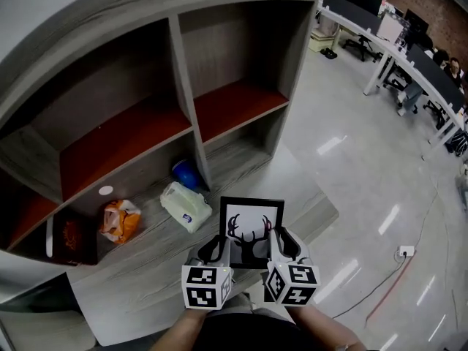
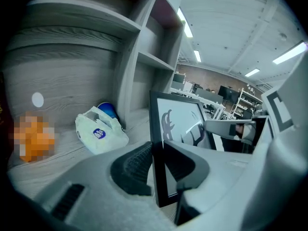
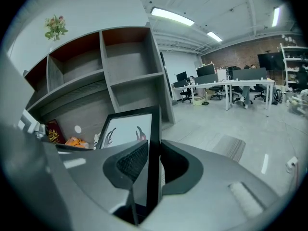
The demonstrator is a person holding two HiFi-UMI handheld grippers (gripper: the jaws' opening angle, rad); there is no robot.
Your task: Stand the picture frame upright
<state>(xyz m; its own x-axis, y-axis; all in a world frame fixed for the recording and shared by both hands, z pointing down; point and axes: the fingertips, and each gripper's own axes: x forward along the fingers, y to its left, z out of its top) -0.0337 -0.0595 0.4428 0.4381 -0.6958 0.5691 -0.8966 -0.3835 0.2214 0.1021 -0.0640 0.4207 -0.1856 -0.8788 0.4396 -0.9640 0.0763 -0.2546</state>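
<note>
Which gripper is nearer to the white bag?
Left. The left gripper holds the picture frame by the edge nearest the white bag; the right gripper holds the opposite edge.

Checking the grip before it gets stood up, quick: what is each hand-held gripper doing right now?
Left hand-held gripper: closed on the picture frame, left edge.
Right hand-held gripper: closed on the picture frame, right edge.

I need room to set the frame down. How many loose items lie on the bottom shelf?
4: an orange packet, a white bag right of it, a blue object behind the bag, a dark red book at far left. Others may be hidden.
</note>
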